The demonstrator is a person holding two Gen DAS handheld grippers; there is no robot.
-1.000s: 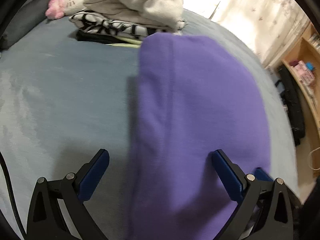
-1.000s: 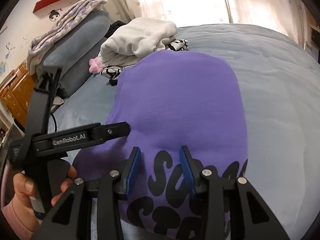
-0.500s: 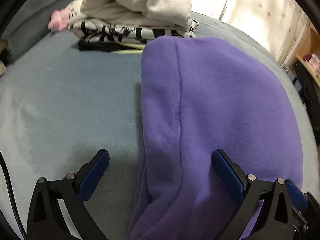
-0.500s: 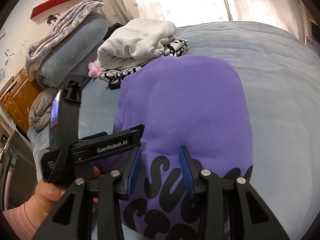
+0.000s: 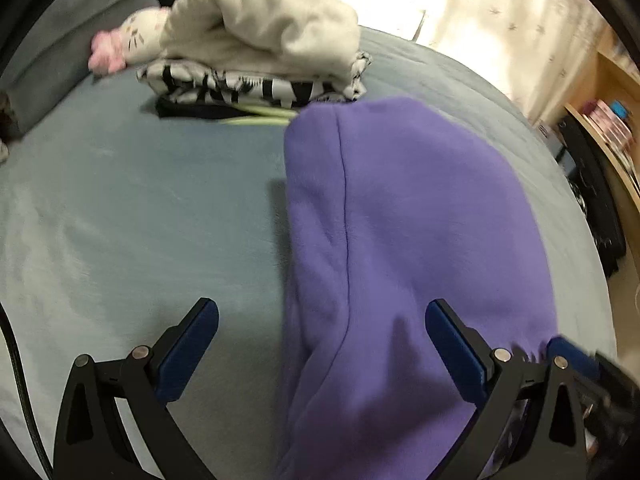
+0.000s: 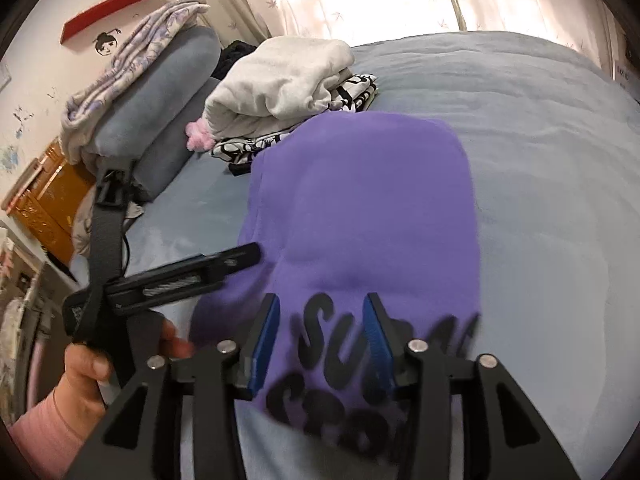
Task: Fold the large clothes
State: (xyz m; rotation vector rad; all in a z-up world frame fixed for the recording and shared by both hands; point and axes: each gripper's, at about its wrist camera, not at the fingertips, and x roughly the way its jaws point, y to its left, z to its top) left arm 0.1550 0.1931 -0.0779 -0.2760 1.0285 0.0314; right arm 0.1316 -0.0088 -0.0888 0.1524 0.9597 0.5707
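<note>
Count, per kind:
- purple sweatshirt (image 6: pixel 360 216): one, folded, centre of bed (image 6: pixel 540 168).
- folded garments in stack at 11 o'clock: at least three, cream (image 6: pixel 280 80) over black-white print (image 5: pixel 256 88) over dark (image 5: pixel 192 110); lower layers unclear.
- pink-white plush toy (image 5: pixel 124 46): one.
- grey bolsters (image 6: pixel 160 92): two.
- grippers: two, left gripper (image 5: pixel 322 318), right gripper (image 6: pixel 322 316); two blue fingers (image 5: pixel 188 348) each.

The purple sweatshirt's (image 6: pixel 360 216) black lettering is blurred and cut off below.
</note>
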